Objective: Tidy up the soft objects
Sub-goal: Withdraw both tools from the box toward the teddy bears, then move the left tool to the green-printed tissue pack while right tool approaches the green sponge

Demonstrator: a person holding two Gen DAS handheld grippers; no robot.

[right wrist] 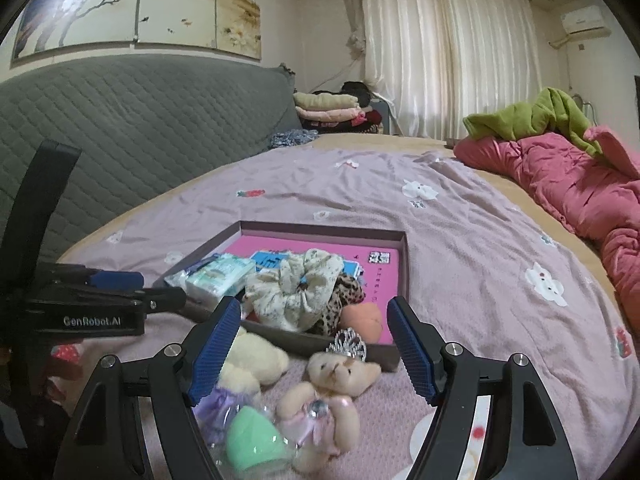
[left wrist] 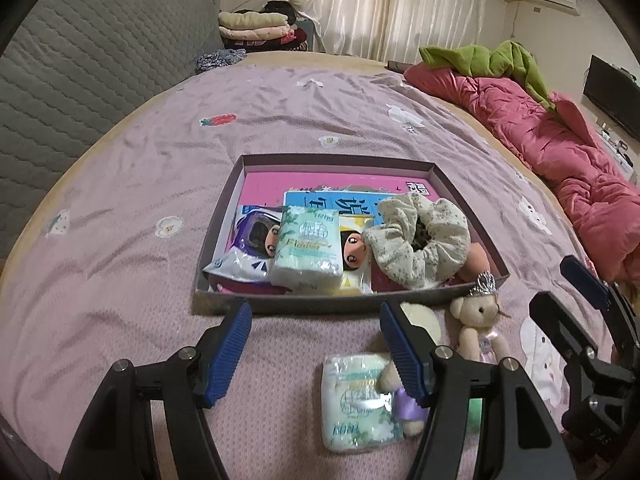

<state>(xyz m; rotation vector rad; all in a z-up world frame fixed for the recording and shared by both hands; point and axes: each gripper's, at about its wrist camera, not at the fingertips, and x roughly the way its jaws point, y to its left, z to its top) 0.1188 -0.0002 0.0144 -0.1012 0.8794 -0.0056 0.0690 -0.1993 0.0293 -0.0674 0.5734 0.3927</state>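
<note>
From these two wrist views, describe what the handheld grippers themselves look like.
Both are alike: the left gripper and right gripper each have black angular arms with silver round bolt heads, ending in two flat fingers faced with ribbed blue pads. Seen side-on in the right wrist view, the left one's black body carries white "GenRobot.AI" lettering. No cables, hands or sleeves show.

right gripper (right wrist: 312, 354) spread wide, bear (right wrist: 320, 396) below, box (right wrist: 402, 268) beyond

Floral cream scrunchie (left wrist: 420, 240); leopard scrunchie (right wrist: 344, 300); mauve bedsheet (left wrist: 160, 160); green sponge (right wrist: 252, 440).
</note>
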